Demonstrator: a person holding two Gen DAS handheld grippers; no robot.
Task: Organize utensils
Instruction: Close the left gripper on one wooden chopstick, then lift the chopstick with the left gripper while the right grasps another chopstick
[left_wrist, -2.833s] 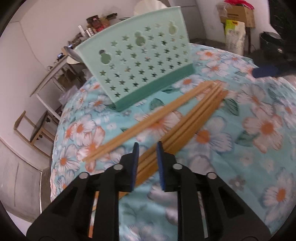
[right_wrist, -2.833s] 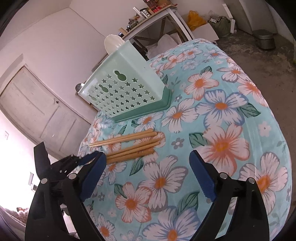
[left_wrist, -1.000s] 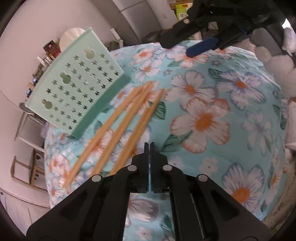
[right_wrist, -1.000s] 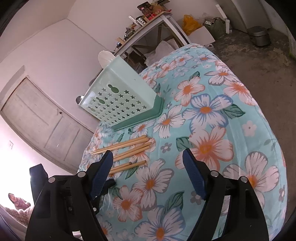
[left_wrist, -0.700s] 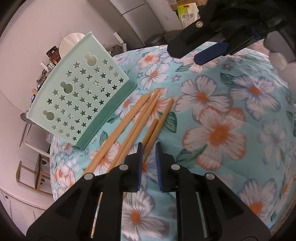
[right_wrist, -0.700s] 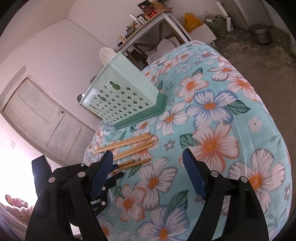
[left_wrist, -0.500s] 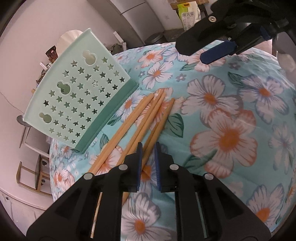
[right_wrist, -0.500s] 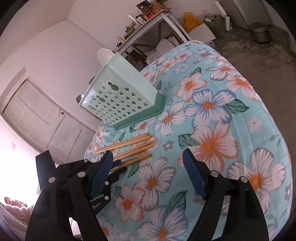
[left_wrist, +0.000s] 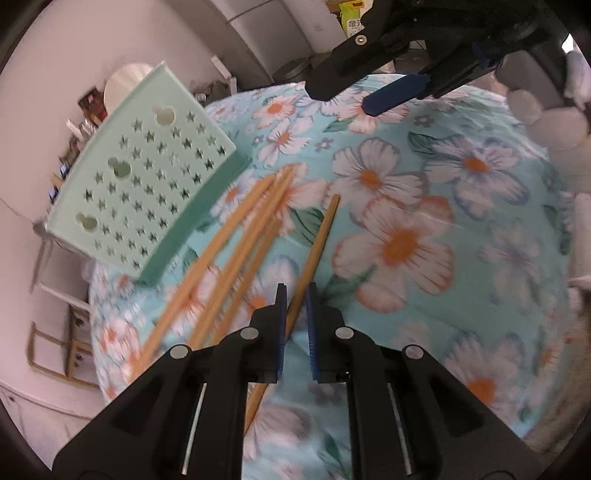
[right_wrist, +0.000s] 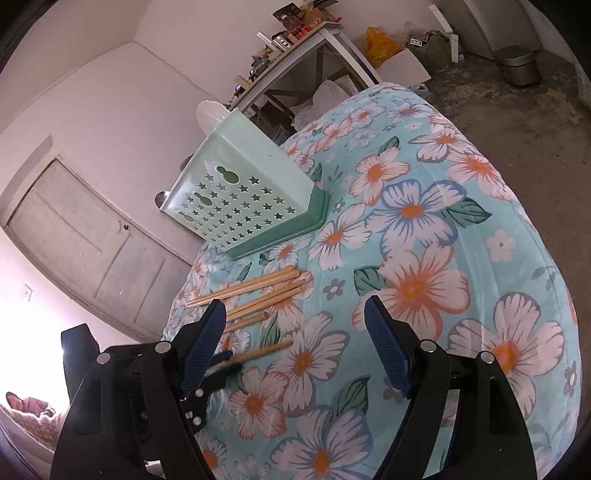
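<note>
My left gripper (left_wrist: 294, 291) is shut on one wooden chopstick (left_wrist: 317, 242) and holds it apart from the others, its far end pointing away. The same chopstick (right_wrist: 264, 350) shows in the right wrist view, held by the left gripper (right_wrist: 225, 363). Several more chopsticks (left_wrist: 236, 243) lie side by side on the floral cloth, also in the right wrist view (right_wrist: 258, 290). A mint green basket (left_wrist: 140, 184) with star holes stands just beyond them (right_wrist: 240, 199). My right gripper (right_wrist: 295, 325) is open and empty above the cloth, right of the chopsticks; it also shows in the left wrist view (left_wrist: 395, 92).
The floral cloth (right_wrist: 424, 288) covers a rounded surface that drops off at its edges. A white shelf (right_wrist: 295, 55) with clutter stands behind the basket. A door (right_wrist: 74, 236) is at the left, a bin (right_wrist: 519, 68) on the floor far right.
My left gripper opened slightly, closed around one chopstick and has drawn it rightward away from the bundle. The right gripper stayed open and barely moved.
</note>
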